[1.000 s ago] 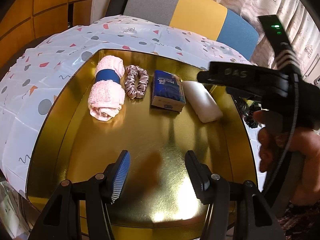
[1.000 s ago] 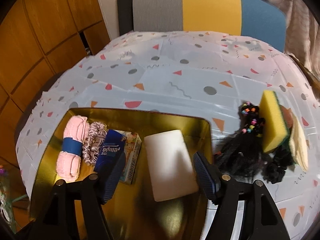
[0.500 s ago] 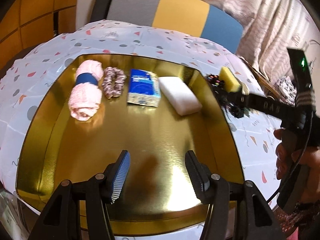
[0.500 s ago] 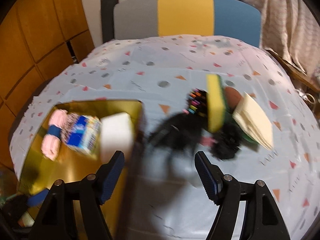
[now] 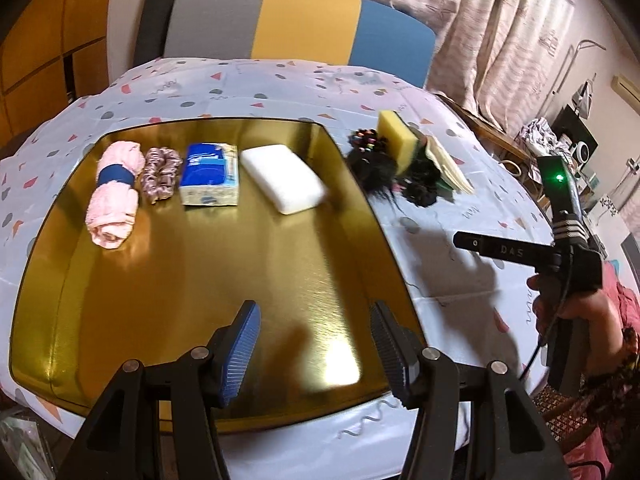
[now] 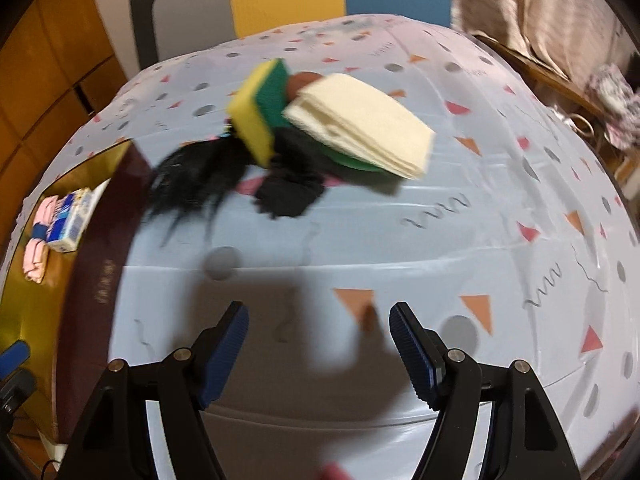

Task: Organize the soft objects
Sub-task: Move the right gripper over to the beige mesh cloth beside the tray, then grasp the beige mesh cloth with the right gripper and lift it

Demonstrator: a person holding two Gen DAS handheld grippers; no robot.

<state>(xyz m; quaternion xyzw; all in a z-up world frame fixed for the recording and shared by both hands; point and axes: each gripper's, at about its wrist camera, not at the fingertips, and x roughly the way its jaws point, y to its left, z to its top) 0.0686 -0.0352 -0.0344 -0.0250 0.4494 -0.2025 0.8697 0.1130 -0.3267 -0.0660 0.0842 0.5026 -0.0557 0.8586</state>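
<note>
A round table under a pale patterned tablecloth (image 5: pixel 280 84) fills both my views, with a grey, yellow and blue chair back (image 5: pixel 296 24) behind it and curtains (image 5: pixel 500 20) off to my right.

My left gripper (image 5: pixel 314 340) hovers over the near part of the gold tray (image 5: pixel 200 280), jaws spread wide and holding nothing. Four soft things lie in a row along the tray's far side: one rolled pink towel (image 5: pixel 114 196) with a blue band, one mauve scrunchie (image 5: pixel 160 174) just beside it, one blue tissue pack (image 5: pixel 210 178), and one white sponge block (image 5: pixel 284 182). Nothing stands between these jaws and that row.

My right gripper (image 6: pixel 320 344) hangs above bare cloth to the right of the tray, jaws also wide and empty. Ahead of it sits the unsorted heap: one yellow-and-green sponge (image 6: pixel 260 110) propped on edge, one stack of cream cloths (image 6: pixel 360 124) on something green, a black wig-like tuft of hair (image 6: pixel 192 184) and a black fabric lump (image 6: pixel 288 196). The hair sprawls nearest the tray rim.

The left view shows coloured beads (image 5: pixel 366 138) at the hair's top and my right hand (image 5: pixel 576 320) on its handle; the right view is blurred, shows a brown object (image 6: pixel 304 80) behind the sponge, and only catches the towel and tissue pack at the tray's edge.
</note>
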